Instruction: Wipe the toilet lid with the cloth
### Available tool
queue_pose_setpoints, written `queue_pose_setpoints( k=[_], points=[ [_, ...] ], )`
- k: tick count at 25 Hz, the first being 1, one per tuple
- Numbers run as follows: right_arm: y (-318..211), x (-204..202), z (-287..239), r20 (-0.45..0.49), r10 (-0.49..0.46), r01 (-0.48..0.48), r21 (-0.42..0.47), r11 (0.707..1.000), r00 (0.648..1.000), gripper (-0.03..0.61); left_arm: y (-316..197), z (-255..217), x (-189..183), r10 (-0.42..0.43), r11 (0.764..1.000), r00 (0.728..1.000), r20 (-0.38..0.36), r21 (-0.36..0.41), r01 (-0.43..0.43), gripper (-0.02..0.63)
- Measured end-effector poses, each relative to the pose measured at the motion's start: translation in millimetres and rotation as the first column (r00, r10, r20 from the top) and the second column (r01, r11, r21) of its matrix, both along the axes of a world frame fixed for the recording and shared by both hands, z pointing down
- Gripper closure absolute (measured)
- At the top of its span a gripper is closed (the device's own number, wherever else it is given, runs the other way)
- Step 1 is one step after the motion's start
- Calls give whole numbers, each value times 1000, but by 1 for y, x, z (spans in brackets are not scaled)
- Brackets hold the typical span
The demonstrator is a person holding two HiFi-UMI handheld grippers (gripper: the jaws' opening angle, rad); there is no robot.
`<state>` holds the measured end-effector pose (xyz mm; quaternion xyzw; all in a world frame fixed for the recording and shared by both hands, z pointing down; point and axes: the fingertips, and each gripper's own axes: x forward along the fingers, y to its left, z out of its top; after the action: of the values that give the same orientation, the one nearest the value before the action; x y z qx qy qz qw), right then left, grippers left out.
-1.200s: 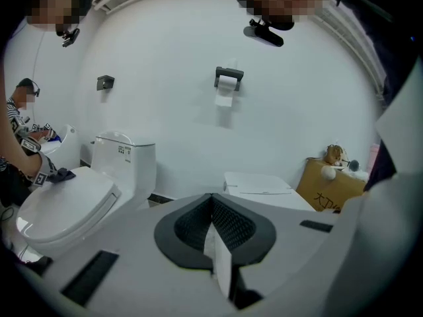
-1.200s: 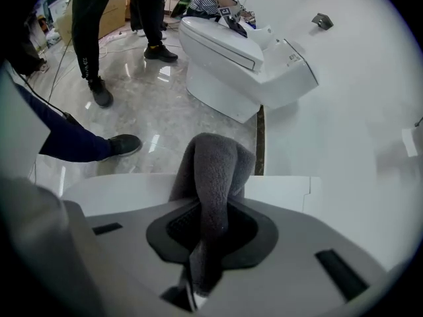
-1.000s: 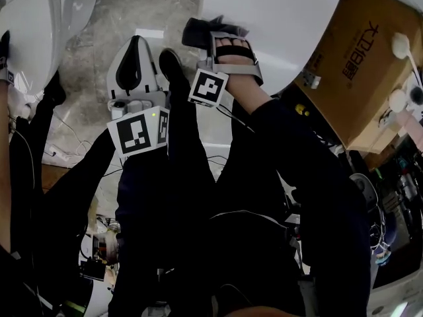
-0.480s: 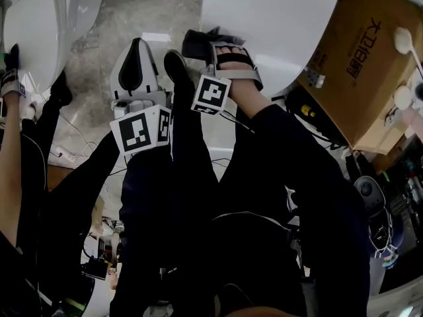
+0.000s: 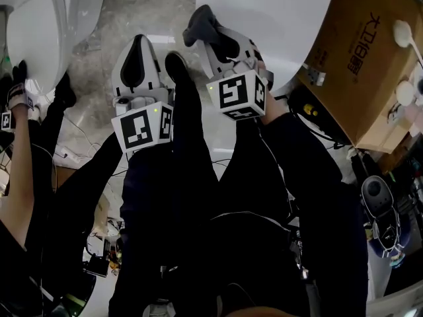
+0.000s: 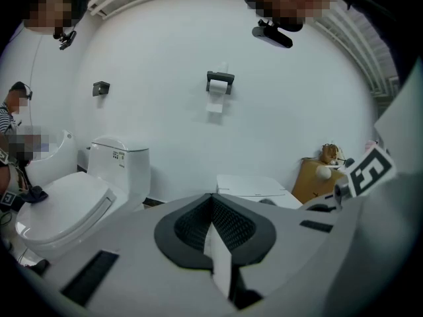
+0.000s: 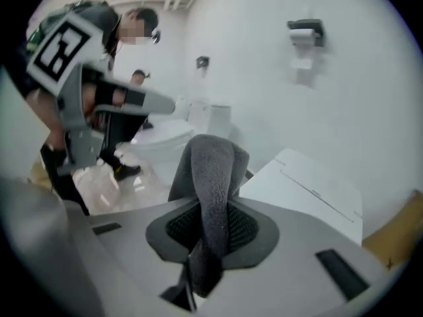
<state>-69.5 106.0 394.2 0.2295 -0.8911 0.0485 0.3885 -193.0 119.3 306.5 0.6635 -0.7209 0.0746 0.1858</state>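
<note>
Rolling over since a second ago, the right gripper (image 5: 208, 33) shows its white top shell and marker cube to the head camera, where its underside and the hand's strap faced up before. Its jaws are clamped on the dark grey fleecy cloth (image 5: 196, 25). In the right gripper view (image 7: 208, 233) the cloth (image 7: 213, 170) stands up in a folded hump between the pads. The cloth sits at the edge of the broad white toilet lid (image 5: 271, 12); whether it touches the lid is hard to judge from above.

Just beside it, the left gripper (image 5: 135, 51) hangs over the mottled grey stone floor (image 5: 149, 8), and its own view shows the jaws (image 6: 213, 226) pressed together with nothing between them. A brown cardboard box (image 5: 357, 51) stands on the lid's right. At far left, another person's hand (image 5: 18, 92) rests by a second white toilet (image 5: 33, 28).
</note>
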Motion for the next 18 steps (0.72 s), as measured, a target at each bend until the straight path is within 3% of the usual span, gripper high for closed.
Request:
queue_pose_setpoints(
  k=[3,7,10,18],
  points=[
    [-23,2,-45,183,135,-134,-18,991,974,508,-7,-9,5,9,1000,1000,-5,17,-9,600],
    [-44,13,-89,365,274,-278,-42,960,890,508,-14,-19,11,15,999,1000,-5,39,-15,600],
    [-48,22,-106,411,305,-319,-37,947,859,508,-17,-22,18,25,999,1000,-6,46,-25,600],
    [-45,27,-109,425,287,-310,-15,950,859,508,-18,-21,28,46,998,999,0,44,-46,599]
  ],
)
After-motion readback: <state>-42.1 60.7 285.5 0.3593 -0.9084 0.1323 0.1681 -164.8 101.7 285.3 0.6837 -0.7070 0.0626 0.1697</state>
